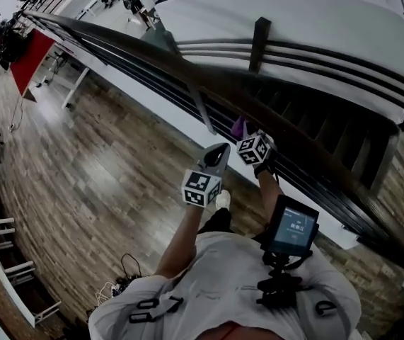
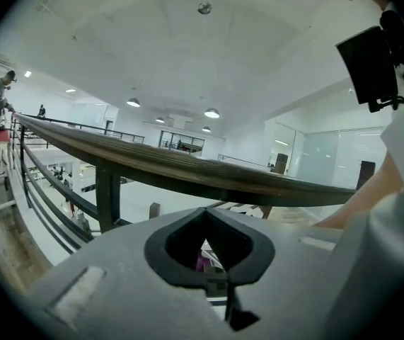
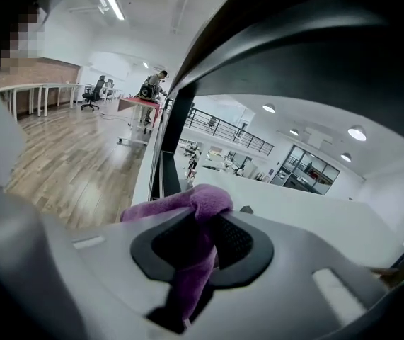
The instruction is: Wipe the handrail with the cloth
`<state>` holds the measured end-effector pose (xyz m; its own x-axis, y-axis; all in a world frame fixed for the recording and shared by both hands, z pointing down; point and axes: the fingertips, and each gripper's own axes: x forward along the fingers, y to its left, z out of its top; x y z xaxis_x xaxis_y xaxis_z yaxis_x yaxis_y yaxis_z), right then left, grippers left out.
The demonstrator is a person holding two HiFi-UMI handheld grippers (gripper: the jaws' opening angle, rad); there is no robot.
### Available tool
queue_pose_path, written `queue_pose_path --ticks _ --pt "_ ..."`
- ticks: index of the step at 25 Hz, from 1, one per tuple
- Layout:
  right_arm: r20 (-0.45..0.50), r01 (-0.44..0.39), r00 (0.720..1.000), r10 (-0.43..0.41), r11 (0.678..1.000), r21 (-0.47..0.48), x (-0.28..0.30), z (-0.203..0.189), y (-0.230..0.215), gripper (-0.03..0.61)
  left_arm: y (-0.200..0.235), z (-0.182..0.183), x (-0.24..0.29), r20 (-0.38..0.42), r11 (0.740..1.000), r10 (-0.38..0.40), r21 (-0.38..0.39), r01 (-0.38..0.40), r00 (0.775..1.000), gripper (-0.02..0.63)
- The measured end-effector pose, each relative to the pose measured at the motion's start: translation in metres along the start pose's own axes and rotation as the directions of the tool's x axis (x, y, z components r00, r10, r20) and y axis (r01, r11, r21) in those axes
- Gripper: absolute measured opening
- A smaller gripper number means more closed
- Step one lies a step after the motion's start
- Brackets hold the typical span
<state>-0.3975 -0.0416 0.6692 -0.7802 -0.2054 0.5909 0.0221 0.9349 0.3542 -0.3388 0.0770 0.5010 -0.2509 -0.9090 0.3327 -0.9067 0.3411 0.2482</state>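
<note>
Gripping the cloth (image 3: pixel 187 200) at the handrail (image 1: pixel 127 42), the right hand-held gripper (image 3: pixel 205 222) appears mid-wipe. The left hand-held gripper (image 2: pixel 206 211) (clenched, empty) hovers beside the handrail, whose far length probably remains.

Head view: the purple cloth (image 1: pixel 238 127) is mostly hidden behind the right gripper (image 1: pixel 247 137). Right gripper view: the handrail (image 3: pixel 293 55) above the jaws is blurred and cut off.
</note>
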Motion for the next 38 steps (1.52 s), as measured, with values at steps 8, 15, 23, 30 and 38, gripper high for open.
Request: queue_pose_path --ticks 8,15,23,30,38 --pt "-0.027 0.001 1.0 0.002 0.992 0.124 -0.053 -0.051 -0.028 0.049 -0.059 -0.005 0.021 -0.025 0.994 -0.105 0.032 0.106 0.994 0.002" --pt "-0.046 0.093 0.995 -0.087 0.98 0.174 -0.099 -0.093 -0.053 0.051 -0.106 -0.017 0.036 -0.065 0.979 -0.193 0.051 0.197 0.979 0.002" --pt "-0.082 0.188 0.981 -0.174 0.957 0.219 -0.151 -0.146 -0.081 0.051 -0.169 -0.031 0.053 -0.122 0.947 -0.299 0.084 0.31 0.946 0.002" --pt "-0.122 0.288 0.957 -0.263 0.913 0.289 -0.203 -0.198 -0.114 0.049 -0.233 -0.055 0.073 -0.179 0.907 -0.389 0.098 0.41 0.904 0.002" --pt "-0.194 0.421 0.906 -0.375 0.84 0.342 -0.287 -0.286 -0.155 0.049 -0.329 -0.084 0.091 -0.246 0.849 -0.484 0.098 0.519 0.84 0.002"
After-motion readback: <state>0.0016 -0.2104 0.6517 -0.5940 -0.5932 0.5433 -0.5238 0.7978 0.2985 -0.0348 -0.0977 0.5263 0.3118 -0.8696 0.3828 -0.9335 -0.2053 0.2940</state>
